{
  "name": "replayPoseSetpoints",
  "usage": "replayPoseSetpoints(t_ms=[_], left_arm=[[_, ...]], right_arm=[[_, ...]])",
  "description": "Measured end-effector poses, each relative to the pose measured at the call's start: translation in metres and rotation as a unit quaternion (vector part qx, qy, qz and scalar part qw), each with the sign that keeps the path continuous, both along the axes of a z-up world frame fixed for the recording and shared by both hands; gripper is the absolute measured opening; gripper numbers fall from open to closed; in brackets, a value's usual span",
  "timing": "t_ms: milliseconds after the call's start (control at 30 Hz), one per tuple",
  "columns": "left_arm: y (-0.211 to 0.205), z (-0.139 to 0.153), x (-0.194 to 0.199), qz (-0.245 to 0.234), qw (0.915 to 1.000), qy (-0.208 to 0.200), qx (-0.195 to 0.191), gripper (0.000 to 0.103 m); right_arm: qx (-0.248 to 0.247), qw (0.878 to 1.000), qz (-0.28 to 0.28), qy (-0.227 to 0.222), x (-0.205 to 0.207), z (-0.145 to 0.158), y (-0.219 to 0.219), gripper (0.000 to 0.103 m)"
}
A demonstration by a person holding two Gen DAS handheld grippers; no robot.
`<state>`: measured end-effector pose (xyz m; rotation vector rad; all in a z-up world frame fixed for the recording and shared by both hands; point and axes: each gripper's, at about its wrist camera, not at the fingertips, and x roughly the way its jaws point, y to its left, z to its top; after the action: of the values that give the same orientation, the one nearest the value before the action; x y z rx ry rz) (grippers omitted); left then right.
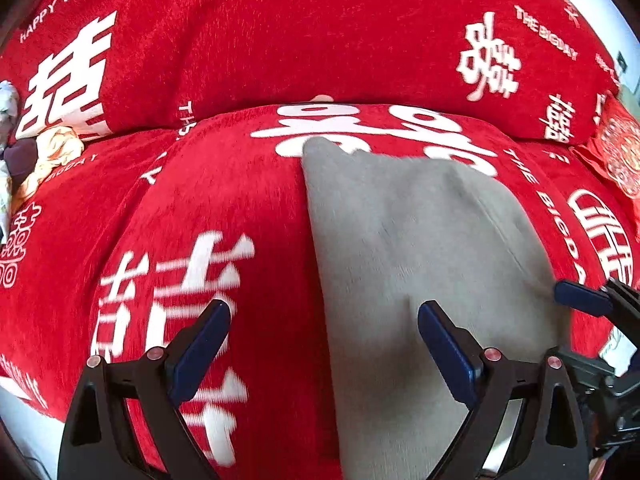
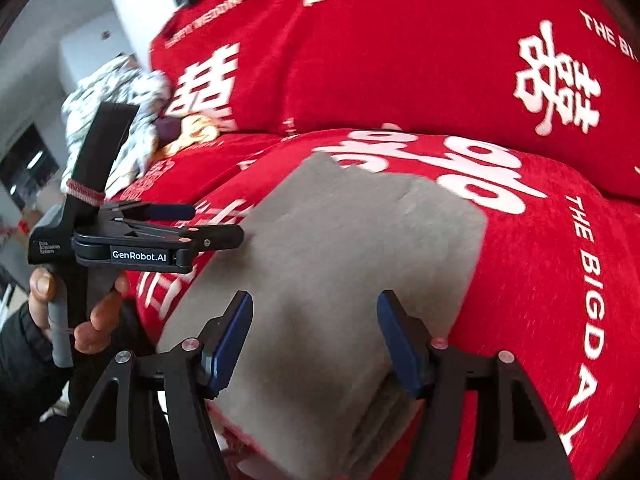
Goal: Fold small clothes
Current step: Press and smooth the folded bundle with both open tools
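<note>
A grey garment (image 1: 404,248) lies folded flat on the red sofa seat; it also shows in the right wrist view (image 2: 348,264). My left gripper (image 1: 324,328) is open above its near left edge, left finger over red cover, right finger over grey cloth. My right gripper (image 2: 316,324) is open over the garment's near end, holding nothing. The left gripper (image 2: 200,224) shows from the side in the right wrist view, at the garment's left edge. The right gripper's fingertip (image 1: 580,298) shows at the right edge of the left wrist view.
The red sofa cover (image 1: 240,200) has white characters. A pile of other clothes, patterned white (image 2: 120,120), orange (image 1: 56,148) and dark, lies at the far left of the seat. A red embroidered cushion (image 1: 616,152) sits at the right.
</note>
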<state>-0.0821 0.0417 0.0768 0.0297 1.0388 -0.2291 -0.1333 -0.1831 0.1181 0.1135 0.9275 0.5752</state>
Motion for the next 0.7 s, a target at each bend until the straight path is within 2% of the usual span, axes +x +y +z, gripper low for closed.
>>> replayPoseSetpoints(t_ms=[100,200,300,500,700], left_arm=[[0.002,-0.010,-0.016,0.006,0.9997,0.000,0.025,0.096],[0.009,-0.017,-0.025,0.012,0.9999,0.010,0.005,0.096],[0.012,-0.020,-0.032,0.015,0.9999,0.006,0.002,0.097],[0.011,-0.028,-0.039,0.021,0.9997,0.003,0.008,0.097],[0.004,-0.022,-0.057,0.017,0.9992,-0.007,0.037,0.097]], right_arm=[[-0.008,1.000,0.012,0.014,-0.011,-0.013,0.004,0.068],[-0.005,1.000,0.006,0.019,-0.021,-0.025,-0.003,0.068],[-0.002,1.000,0.002,0.026,-0.028,-0.029,-0.011,0.068],[-0.020,0.999,0.008,0.026,-0.038,-0.038,-0.008,0.068],[-0.038,0.998,0.017,0.044,-0.048,-0.039,-0.006,0.068]])
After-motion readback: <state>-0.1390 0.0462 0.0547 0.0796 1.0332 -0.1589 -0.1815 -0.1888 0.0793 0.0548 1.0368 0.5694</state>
